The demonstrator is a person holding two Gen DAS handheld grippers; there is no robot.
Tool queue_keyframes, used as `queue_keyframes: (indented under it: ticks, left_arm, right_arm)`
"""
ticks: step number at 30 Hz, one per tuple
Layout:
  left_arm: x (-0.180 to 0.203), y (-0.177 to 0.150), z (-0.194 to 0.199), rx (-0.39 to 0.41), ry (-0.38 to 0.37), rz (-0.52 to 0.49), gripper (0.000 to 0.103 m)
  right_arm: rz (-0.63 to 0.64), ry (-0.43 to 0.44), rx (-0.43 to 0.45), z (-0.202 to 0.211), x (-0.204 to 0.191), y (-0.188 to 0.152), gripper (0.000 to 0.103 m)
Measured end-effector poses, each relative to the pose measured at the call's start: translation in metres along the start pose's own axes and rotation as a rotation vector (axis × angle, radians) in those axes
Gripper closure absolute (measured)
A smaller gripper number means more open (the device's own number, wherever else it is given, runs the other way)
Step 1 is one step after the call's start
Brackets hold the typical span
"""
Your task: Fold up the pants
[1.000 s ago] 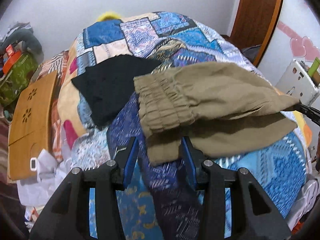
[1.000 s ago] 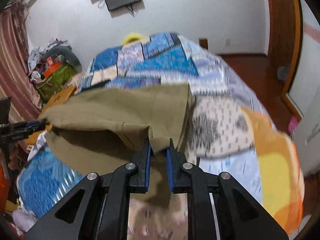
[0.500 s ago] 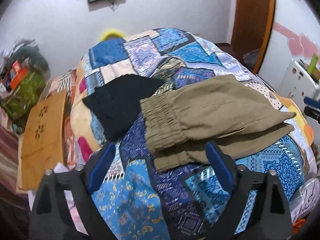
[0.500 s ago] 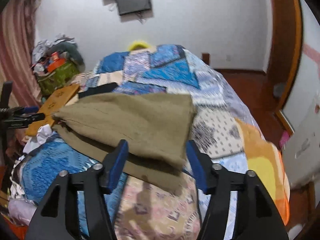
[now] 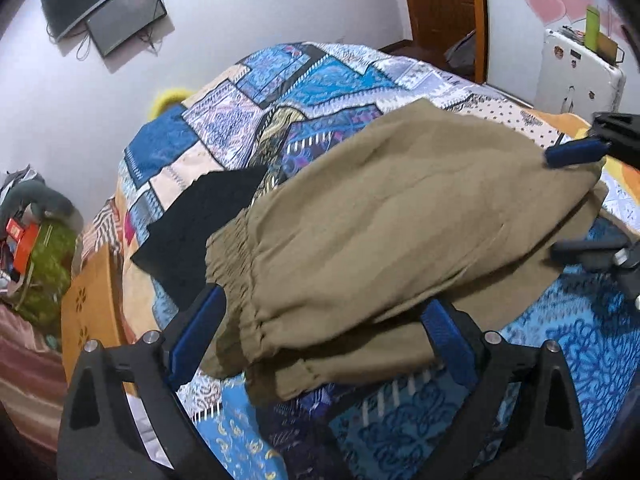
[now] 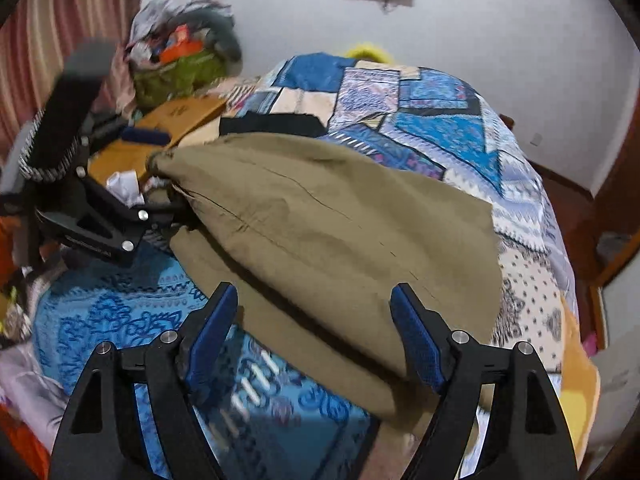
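pants point(image 5: 384, 232) folded on patchwork bedspread point(image 5: 312, 80), tv point(image 5: 116, 20) on wall.

Your right gripper point(image 6: 312, 336) was opening, its pads clear of the folded pants point(image 6: 340, 240) lying between them on the quilt point(image 6: 432, 120). Your left gripper point(image 6: 160, 172) sat at the pants' far end.

Both wrist views overlook the pants point(image 5: 392, 216) closely.
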State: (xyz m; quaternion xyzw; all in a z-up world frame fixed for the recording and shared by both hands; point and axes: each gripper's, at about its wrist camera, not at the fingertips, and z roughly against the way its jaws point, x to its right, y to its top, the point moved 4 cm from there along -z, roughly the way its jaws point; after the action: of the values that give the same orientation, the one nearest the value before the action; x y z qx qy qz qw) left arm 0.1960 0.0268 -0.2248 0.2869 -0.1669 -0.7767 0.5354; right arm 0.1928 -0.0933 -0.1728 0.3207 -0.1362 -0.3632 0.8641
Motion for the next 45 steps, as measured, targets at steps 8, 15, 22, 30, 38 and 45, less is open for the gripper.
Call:
queue_keyframes:
  ticks: [8,15,22,30,38,45]
  left_arm:
    - [0.009,0.002,-0.004,-0.006,0.043,-0.049,0.044]
    - [-0.003,-0.001,0.013,0.050,0.046,0.030,0.081]
    - [0.004,-0.005,0.036,0.078,0.013,0.026,0.091]
    - [0.013,-0.024,0.028,0.032,-0.032,0.042,0.091]
    - [0.009,-0.040,0.039,0.010,-0.088,0.085,0.063]
    - [-0.022,-0.028,0.063,0.071,-0.123,0.207,0.062]
  right_arm:
    - [0.076,-0.025,0.035,-0.005,-0.010,0.015,0.065]
    - [0.104,0.000,0.154,0.020,-0.020,0.024,0.095]
    - [0.034,0.074,0.140,0.030,-0.017,0.020,0.098]
    - [-0.005,0.103,0.095,0.031,-0.025,0.001,0.098]
    - [-0.068,0.173,0.028,0.034,-0.022,-0.009,0.094]
    - [-0.177,0.192,0.122,0.055,-0.005,0.013,0.085]
